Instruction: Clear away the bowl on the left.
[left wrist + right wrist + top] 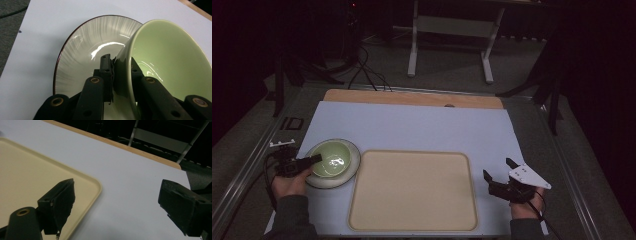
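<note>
A dim room surrounds my pale blue tabletop [412,125]. A beige tray [412,190] lies at the middle, a striped plate [82,50] to its left. My left jaws [121,72] are clamped on the rim of the green bowl [170,55], which sits on that plate. My right jaws [117,207] gape wide, holding nothing, just right of the tray.

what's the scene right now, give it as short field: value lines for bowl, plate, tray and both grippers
bowl: green bowl, tilted, sitting on the plate
plate: striped plate with a dark rim, on the white table cover, left of the tray
tray: beige tray, nothing on it, mid-table
left gripper: left gripper, jaws shut on the bowl's wall, one inside, one outside
right gripper: right gripper, jaws wide open, nothing between them, beside the tray's right edge
</note>
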The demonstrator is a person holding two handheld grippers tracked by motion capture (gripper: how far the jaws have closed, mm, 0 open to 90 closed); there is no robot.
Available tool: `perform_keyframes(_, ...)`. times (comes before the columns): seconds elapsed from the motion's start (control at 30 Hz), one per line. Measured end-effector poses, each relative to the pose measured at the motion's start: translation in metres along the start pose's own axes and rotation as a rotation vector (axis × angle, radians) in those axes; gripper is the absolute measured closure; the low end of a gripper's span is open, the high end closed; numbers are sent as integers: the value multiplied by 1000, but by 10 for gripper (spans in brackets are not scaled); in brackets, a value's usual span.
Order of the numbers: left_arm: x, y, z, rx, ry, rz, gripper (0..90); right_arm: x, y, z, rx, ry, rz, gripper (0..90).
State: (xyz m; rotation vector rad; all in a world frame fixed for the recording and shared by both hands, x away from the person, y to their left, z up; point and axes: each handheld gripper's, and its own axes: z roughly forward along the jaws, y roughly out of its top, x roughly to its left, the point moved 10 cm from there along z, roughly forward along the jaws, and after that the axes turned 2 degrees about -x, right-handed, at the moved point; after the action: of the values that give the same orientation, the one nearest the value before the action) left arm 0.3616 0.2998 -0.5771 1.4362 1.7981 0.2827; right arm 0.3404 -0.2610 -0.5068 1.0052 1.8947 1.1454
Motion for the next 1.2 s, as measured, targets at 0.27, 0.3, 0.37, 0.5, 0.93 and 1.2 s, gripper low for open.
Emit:
perform_keyframes(0.27, -2, 5, -6, -45, -25, -27, 809, 0, 0, 0, -3, 0, 0, 135)
perform_keyframes(0.3, -2, 5, -7, -49, -26, -30, 809, -1, 0, 0, -2, -1, 0, 135)
perform_keyframes(0.37, -2, 6, -8, -54, -26, -33, 809, -1, 0, 0, -3, -1, 1, 135)
perform_keyframes(0.5, -3, 7, -8, -60, -25, -31, 809, -1, 0, 0, -3, -1, 2, 135)
perform_keyframes(0.93, -21, 14, -19, -104, -56, 2, 807, -1, 1, -1, -7, -2, 4, 135)
perform_keyframes(1.2, -32, 17, -23, -118, -73, 24, 807, -2, 1, -1, -9, -3, 5, 135)
